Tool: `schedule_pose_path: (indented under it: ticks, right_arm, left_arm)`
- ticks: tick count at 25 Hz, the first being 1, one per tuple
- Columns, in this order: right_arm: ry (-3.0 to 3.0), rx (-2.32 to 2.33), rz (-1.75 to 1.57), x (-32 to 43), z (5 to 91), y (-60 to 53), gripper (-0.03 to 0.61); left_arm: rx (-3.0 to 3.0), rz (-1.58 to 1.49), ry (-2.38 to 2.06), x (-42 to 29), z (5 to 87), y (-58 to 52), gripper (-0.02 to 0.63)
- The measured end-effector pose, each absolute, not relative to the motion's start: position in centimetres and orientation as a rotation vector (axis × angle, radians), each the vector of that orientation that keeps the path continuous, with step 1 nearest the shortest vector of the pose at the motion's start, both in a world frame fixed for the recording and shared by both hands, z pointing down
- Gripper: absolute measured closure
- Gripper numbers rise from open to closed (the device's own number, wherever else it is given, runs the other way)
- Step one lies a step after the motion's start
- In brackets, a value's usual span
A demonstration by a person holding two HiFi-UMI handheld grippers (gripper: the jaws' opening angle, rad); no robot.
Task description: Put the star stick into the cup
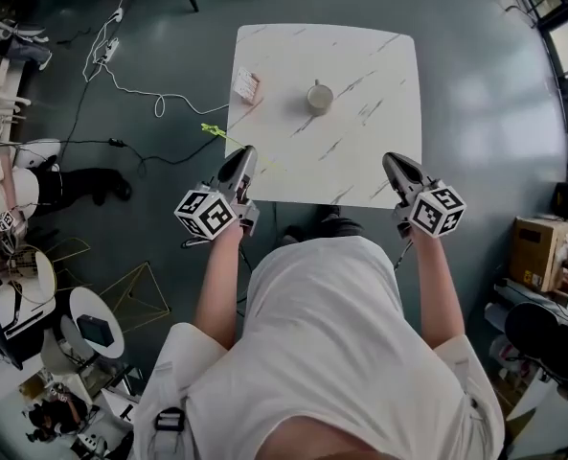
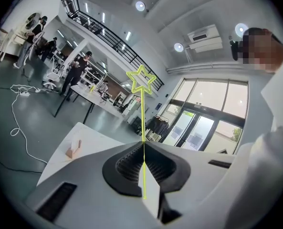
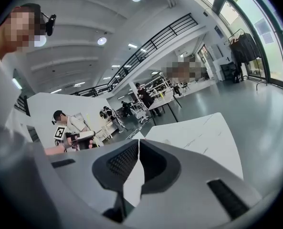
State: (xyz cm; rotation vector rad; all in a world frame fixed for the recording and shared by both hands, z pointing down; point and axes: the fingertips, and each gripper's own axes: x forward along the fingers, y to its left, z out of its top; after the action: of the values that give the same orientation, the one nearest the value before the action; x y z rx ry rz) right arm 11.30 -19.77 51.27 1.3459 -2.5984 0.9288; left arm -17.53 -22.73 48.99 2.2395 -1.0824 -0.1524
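Note:
A thin yellow-green star stick [image 2: 143, 128] stands up from my left gripper [image 2: 143, 146], which is shut on its shaft; the outlined star [image 2: 141, 82] is at the top. In the head view the left gripper [image 1: 244, 153] is over the table's near left edge, and the star stick [image 1: 213, 130] pokes out past that edge to the upper left. A beige cup [image 1: 319, 97] stands upright near the middle of the white marbled table [image 1: 360, 151], well ahead of both grippers. My right gripper [image 1: 392, 160] is at the near right edge, shut with nothing between its fingers [image 3: 139, 147].
A small wooden block holder [image 1: 247, 86] sits at the table's far left, seen too in the left gripper view [image 2: 73, 149]. A white cable [image 1: 130, 89] runs over the grey floor left of the table. Cardboard boxes [image 1: 537, 252] stand at right, furniture at left.

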Motion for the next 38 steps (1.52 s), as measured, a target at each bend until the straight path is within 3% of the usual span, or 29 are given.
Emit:
schedule_pose_path:
  ticks: [18, 38]
  right_arm:
    - [-2.584, 1.133, 1.114, 14.8, 57.9, -27.7, 0.551]
    - [-2.519, 1.092, 1.279, 16.2, 63.1, -29.2, 0.551]
  left_arm:
    - [2.265, -0.105, -1.256, -9.2, 53.0, -34.5, 0.597]
    - [2.189, 0.123, -1.358, -4.1, 63.5, -43.7, 0.597]
